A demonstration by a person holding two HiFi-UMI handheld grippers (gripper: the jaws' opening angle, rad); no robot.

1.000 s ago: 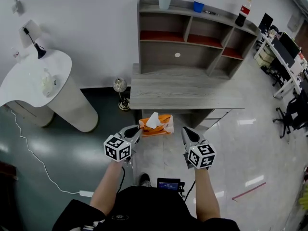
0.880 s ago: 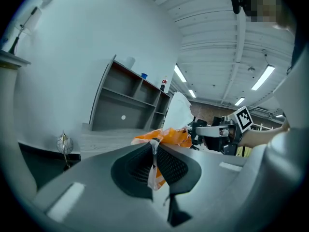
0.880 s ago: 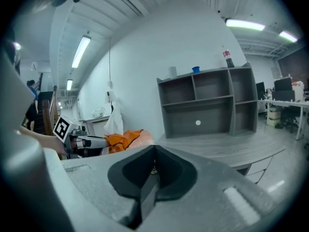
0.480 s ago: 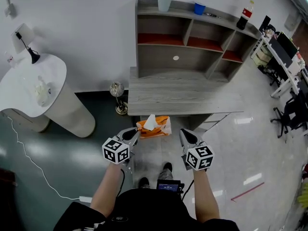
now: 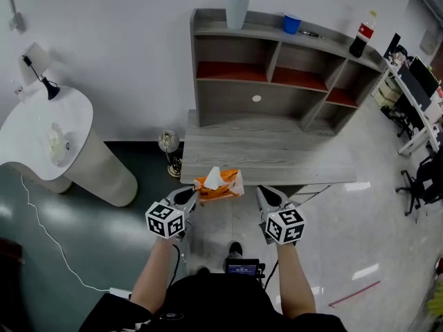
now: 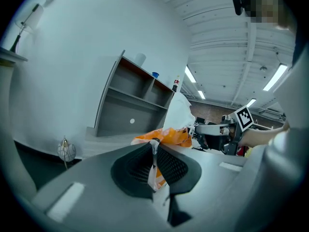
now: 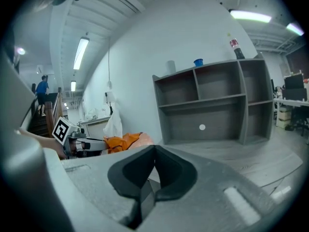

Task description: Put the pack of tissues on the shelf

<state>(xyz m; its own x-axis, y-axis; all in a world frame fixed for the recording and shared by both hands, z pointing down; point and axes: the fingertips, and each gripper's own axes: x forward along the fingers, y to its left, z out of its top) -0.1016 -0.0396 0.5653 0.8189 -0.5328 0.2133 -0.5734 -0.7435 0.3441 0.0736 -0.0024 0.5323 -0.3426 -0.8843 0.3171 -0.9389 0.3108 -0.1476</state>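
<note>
The orange pack of tissues [image 5: 219,185], with a white tissue sticking up, hangs in the air just before the front edge of the grey desk [image 5: 266,154]. My left gripper [image 5: 192,196] is shut on the pack's plastic wrapper flap [image 6: 153,153], and the orange pack [image 6: 169,136] bulges beyond the jaws. My right gripper [image 5: 265,195] is held beside the pack, apart from it, with its jaws shut [image 7: 154,151] on nothing. The grey shelf unit [image 5: 277,68] stands on the desk's back, with open compartments. From the right gripper view the pack [image 7: 123,141] and left gripper [image 7: 84,144] show at the left.
On the shelf's top stand a pale cup [image 5: 237,11], a blue cup [image 5: 291,23] and a cola bottle [image 5: 361,34]. A white round table [image 5: 41,130] with a lamp is at the left. A small globe lamp [image 5: 168,142] stands on the floor by the desk. Office chairs stand at the far right.
Both grippers and the held tissue pack have moved forward toward the desk; the pack now hangs at the desk's front edge. Neither gripper's jaws changed.
</note>
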